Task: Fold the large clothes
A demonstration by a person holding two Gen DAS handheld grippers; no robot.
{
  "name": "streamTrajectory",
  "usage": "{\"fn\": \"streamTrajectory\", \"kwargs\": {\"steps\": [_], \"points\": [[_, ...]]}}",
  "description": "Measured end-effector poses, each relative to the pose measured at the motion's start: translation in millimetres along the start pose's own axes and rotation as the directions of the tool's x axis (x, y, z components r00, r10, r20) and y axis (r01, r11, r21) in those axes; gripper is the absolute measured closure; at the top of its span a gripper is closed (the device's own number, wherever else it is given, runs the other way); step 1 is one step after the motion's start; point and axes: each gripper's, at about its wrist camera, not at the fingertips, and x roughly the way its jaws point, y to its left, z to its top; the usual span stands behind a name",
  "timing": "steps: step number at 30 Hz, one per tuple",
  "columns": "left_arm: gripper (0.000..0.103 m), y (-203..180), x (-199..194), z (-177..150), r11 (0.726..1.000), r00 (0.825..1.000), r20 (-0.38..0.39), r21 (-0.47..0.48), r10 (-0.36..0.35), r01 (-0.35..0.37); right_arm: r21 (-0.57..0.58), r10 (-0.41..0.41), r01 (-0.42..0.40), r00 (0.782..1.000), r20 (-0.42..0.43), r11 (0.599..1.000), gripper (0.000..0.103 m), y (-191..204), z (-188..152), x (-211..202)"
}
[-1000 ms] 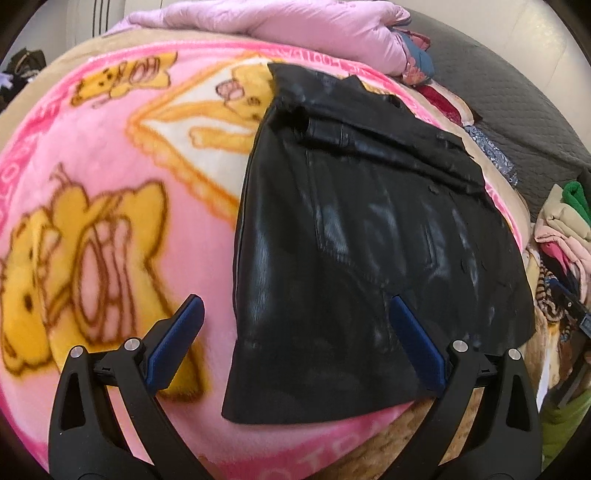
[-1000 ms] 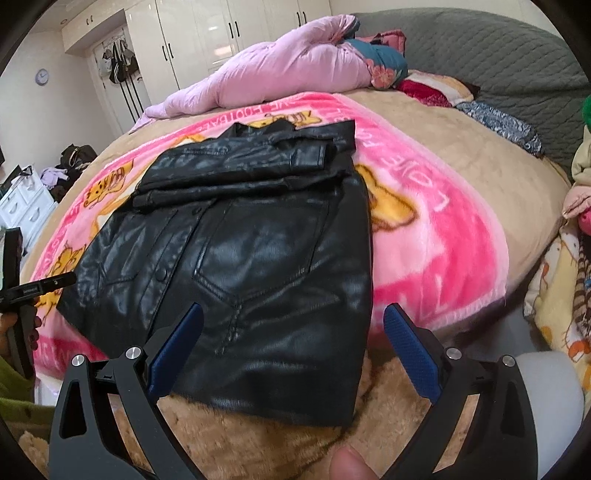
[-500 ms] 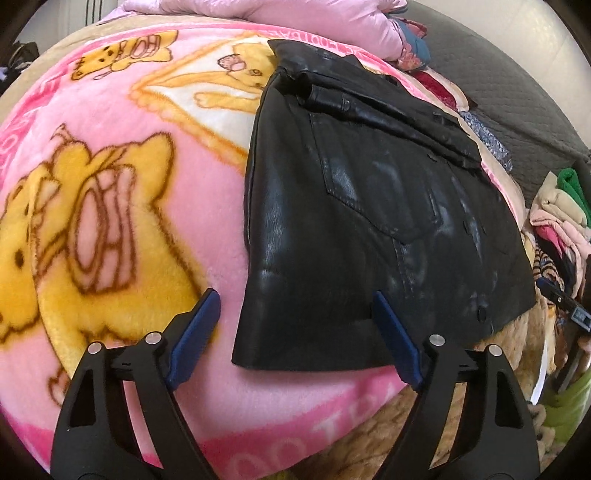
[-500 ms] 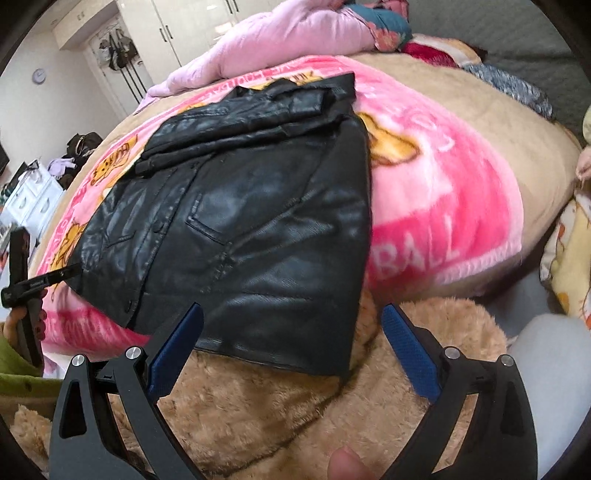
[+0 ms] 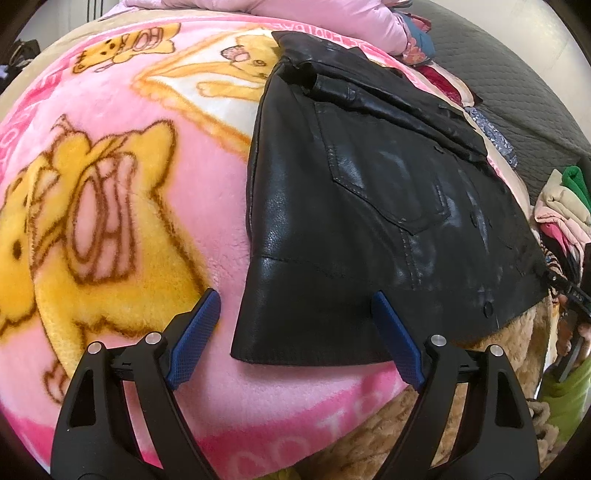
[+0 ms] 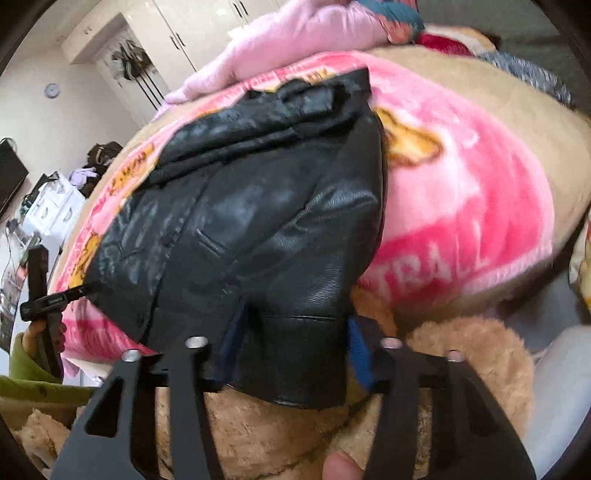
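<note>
Pink cartoon blanket (image 5: 122, 229) carries the black leather jacket (image 5: 369, 221); left gripper (image 5: 295, 336) gapes empty at its hem corner, right gripper (image 6: 291, 350) straddles the other corner, closure unclear; slick leather could slip free.

We see a pink blanket (image 5: 122, 155) with yellow cartoon bears spread over the bed. Behind it lies a pale pink quilt (image 6: 295, 48). Under the blanket is a brown plush cover (image 6: 258, 435). At the far wall stand white wardrobes (image 6: 177, 33), with a small round clock (image 6: 52, 89) beside them.
</note>
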Motion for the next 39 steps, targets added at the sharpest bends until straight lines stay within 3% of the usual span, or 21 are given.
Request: {"fn": "streamTrajectory", "kwargs": {"steps": [4, 7, 10, 12, 17, 24, 28, 39], "points": [[0.024, 2, 4, 4, 1.000, 1.000, -0.003, -0.019, 0.004, -0.004, 0.028, 0.059, -0.062, 0.994, 0.088, 0.998, 0.084, -4, 9, -13], [0.025, 2, 5, 6, 1.000, 1.000, 0.006, -0.023, 0.011, -0.011, 0.025, 0.090, -0.095, 0.981, 0.171, 0.995, 0.090, -2, 15, -26], [0.043, 1, 2, 8, 0.999, 0.999, 0.027, -0.029, 0.024, -0.023, 0.016, 0.111, -0.118, 0.967, 0.228, 0.993, 0.091, 3, 24, -35], [0.078, -1, -5, 11, 1.000, 0.998, 0.059, -0.025, 0.001, 0.000, 0.008, 0.116, -0.122, 0.961, 0.251, 0.992, 0.091, 6, 28, -38], [0.094, -1, -15, 18, 0.998, 0.995, 0.093, -0.036, -0.043, 0.047, 0.008, 0.137, -0.146, 0.942, 0.306, 0.989, 0.092, 9, 42, -42], [0.097, -3, -47, 54, 0.988, 0.963, 0.237, -0.048, -0.130, 0.145, 0.032, 0.160, -0.184, 0.918, 0.362, 0.982, 0.092, 5, 59, -45], [0.097, -12, -54, 76, 0.986, 0.942, 0.302, -0.039, -0.143, 0.162, 0.063, 0.177, -0.220, 0.898, 0.404, 0.973, 0.092, -3, 74, -51], [0.097, -25, -61, 130, 0.973, 0.880, 0.440, -0.052, -0.180, 0.225, 0.116, 0.151, -0.226, 0.878, 0.454, 0.967, 0.092, -9, 124, -45]]}}
